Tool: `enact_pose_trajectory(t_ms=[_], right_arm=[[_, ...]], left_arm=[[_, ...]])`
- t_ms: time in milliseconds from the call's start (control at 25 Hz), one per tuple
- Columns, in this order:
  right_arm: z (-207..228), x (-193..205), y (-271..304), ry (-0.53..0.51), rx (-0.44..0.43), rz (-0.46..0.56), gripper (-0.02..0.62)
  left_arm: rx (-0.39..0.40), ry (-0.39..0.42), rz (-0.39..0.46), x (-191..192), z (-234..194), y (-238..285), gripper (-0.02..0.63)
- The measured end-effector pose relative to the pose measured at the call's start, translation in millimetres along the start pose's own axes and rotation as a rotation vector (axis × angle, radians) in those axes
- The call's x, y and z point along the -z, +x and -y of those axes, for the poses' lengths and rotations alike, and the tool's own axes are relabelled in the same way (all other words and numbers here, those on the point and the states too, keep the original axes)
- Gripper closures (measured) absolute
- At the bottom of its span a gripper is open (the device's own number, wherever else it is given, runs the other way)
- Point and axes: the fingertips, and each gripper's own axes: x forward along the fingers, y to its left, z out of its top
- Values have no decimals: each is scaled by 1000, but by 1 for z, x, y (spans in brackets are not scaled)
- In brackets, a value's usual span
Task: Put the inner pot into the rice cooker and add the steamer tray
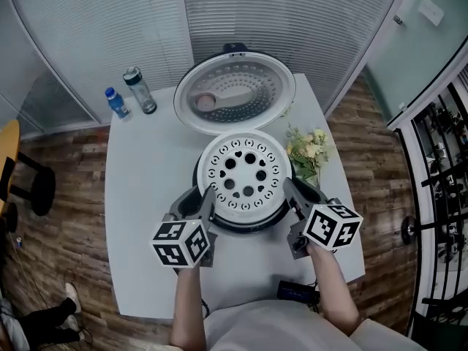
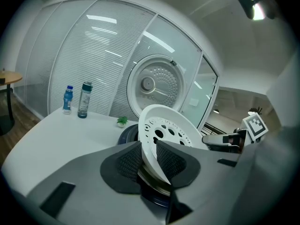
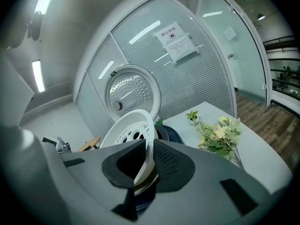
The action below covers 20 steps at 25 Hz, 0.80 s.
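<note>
Fingers (image 2: pixel 126 161) of the left gripper (image 2: pixel 149 144) were clamped on the near-left rim of the white steamer tray (image 1: pixel 243 170), mesh pads pressed to either face of the thin edge. The right gripper (image 3: pixel 149 144) had its fingers (image 3: pixel 168 163) closed the same way on the opposite rim. Grips sat on two facing sides, likely so the wide, shallow disc stayed balanced and could go down evenly instead of tipping off one pinch.

Tray sat at frame centre in the head view, directly over the mouth of the rice cooker (image 1: pixel 252 227), whose dark body showed as a crescent under the tray's lower edge. A metal rim (image 2: pixel 153 182) showed just below the tray in the left gripper view; judged to be the inner pot, already in the cooker. Could not tell whether the tray was seated on it or just above.

Lid (image 1: pixel 234 93) stood thrown back above the tray in the frame, clear of the drop path. Two bottles (image 1: pixel 139 90) stood at upper left of the white bench (image 1: pixel 146 196), well apart from the work. Flowers (image 1: pixel 308 152) lay at the right, close beside the cooker and near the right gripper: the one thing likely to snag on withdrawal.

Judgement: last step, nearly done; remaining is to settle the tray level and let go.
</note>
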Motion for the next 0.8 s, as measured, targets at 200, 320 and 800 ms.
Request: enact_pose_trajectory(t_ms=[200, 320, 800], right_arm=[[0, 0, 2, -17, 1, -17, 535], [-1, 0, 3, -50, 7, -27, 535], [2, 2, 11, -192, 45, -70, 525]], left_arm=[[-11, 25, -23, 1, -1, 3, 511], [-21, 44, -34, 2, -1, 2, 507], [-62, 135, -63, 5, -4, 12, 483]])
